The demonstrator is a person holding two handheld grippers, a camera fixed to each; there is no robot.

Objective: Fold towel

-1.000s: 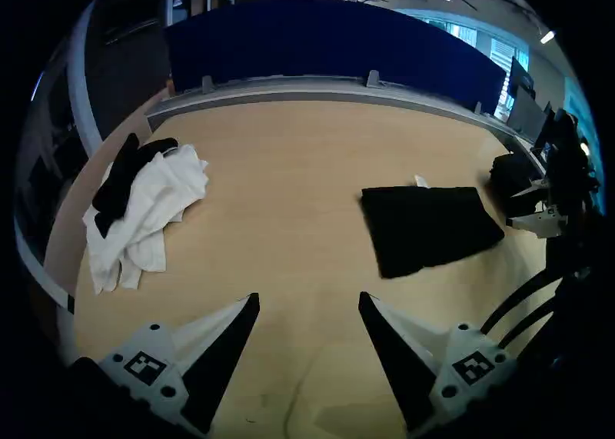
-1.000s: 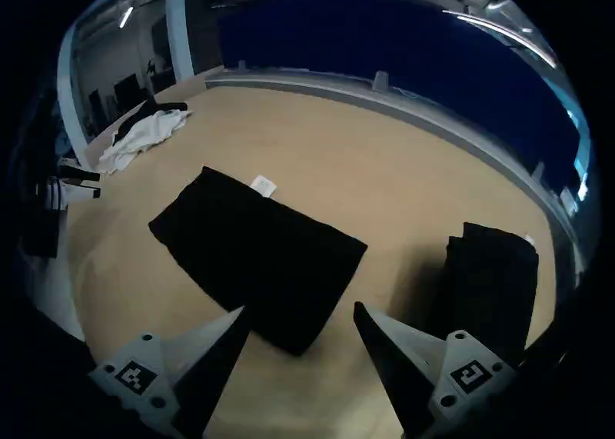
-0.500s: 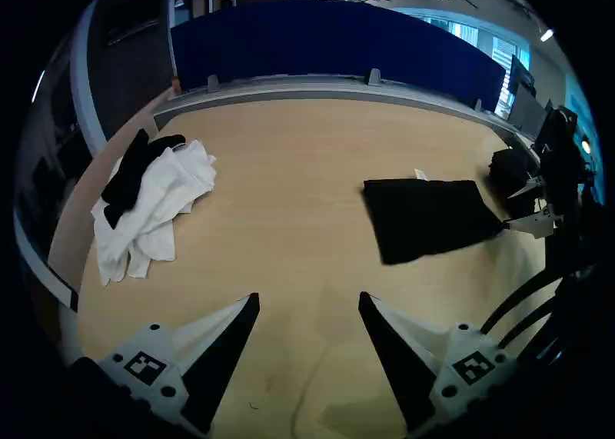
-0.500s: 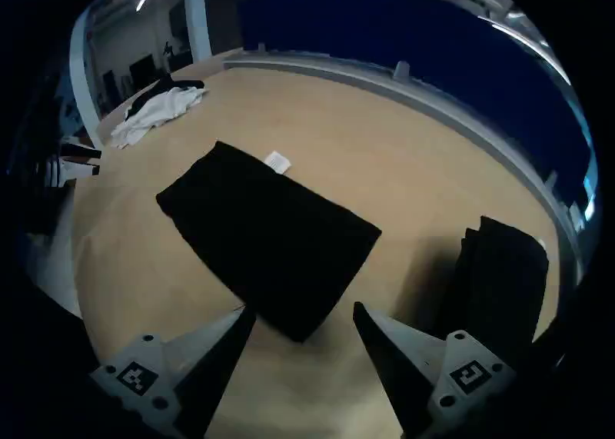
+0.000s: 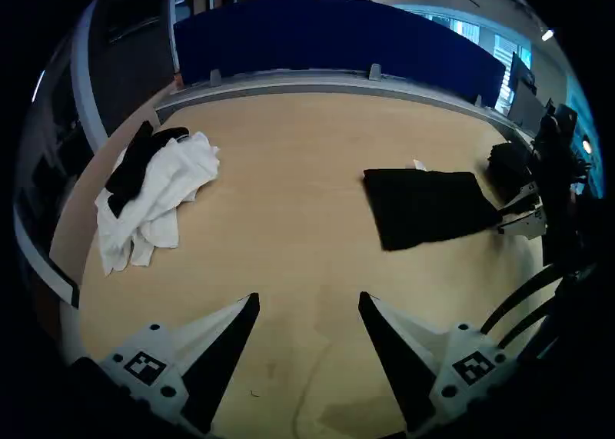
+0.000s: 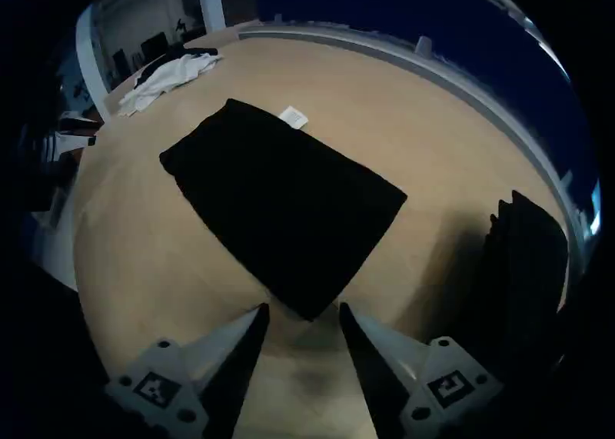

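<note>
A black towel (image 6: pixel 280 201) lies flat on the wooden table (image 6: pixel 430 124), a white tag (image 6: pixel 294 117) at its far edge. My right gripper (image 6: pixel 304 308) is low at the towel's near corner, with the corner lying between its fingers and a gap still on both sides. In the left gripper view the same towel (image 5: pixel 427 204) lies at the right, with the right gripper (image 5: pixel 523 216) at its right edge. My left gripper (image 5: pixel 307 297) is open over bare table, holding nothing.
A heap of white towels (image 5: pixel 157 193) with a black cloth (image 5: pixel 134 162) on it lies at the table's left. A stack of folded black towels (image 6: pixel 523 270) sits right of the flat towel. A blue partition (image 5: pixel 330 35) runs along the far edge.
My right gripper has come down and forward to the black towel's near corner, and its fingers have narrowed around it. The left gripper has hardly moved.
</note>
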